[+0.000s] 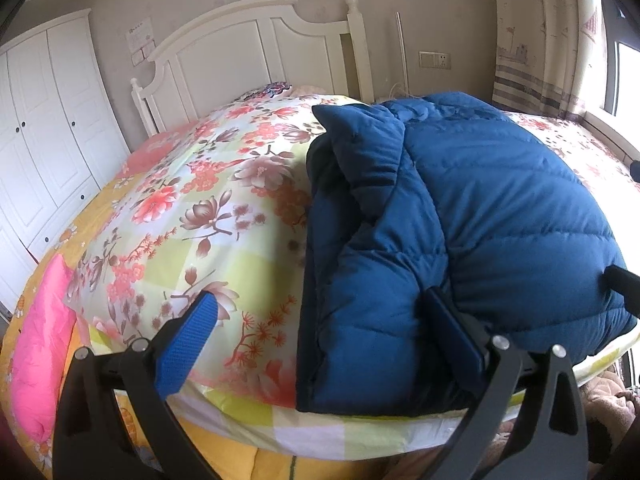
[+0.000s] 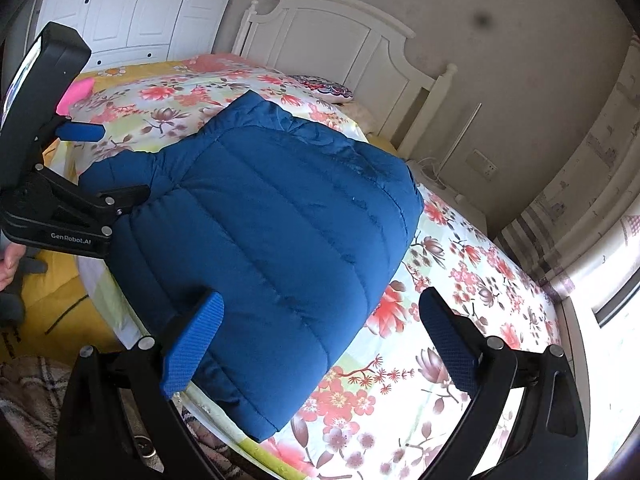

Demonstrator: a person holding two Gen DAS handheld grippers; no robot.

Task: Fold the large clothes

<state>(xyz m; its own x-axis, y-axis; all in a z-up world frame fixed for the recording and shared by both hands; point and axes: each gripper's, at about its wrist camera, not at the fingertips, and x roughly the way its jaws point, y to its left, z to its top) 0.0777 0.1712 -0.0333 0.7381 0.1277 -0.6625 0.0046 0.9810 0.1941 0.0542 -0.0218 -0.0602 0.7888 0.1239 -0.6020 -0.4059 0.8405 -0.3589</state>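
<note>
A blue quilted puffer jacket [image 1: 460,216] lies folded into a thick bundle on the floral bed cover [image 1: 208,208]. My left gripper [image 1: 320,320] is open at the jacket's near left corner, its right finger pressed against the fabric and its left finger over the cover. In the right wrist view the jacket [image 2: 272,240] fills the middle. My right gripper [image 2: 320,332] is open over the jacket's near right corner, left finger above the jacket, right finger above the cover. The left gripper [image 2: 116,168] shows at the jacket's left edge.
A white headboard [image 1: 240,52] stands at the far end and a white wardrobe [image 1: 44,128] at the left. A pink blanket [image 1: 36,352] lies at the bed's left edge. A curtain [image 1: 540,32] and window are on the right.
</note>
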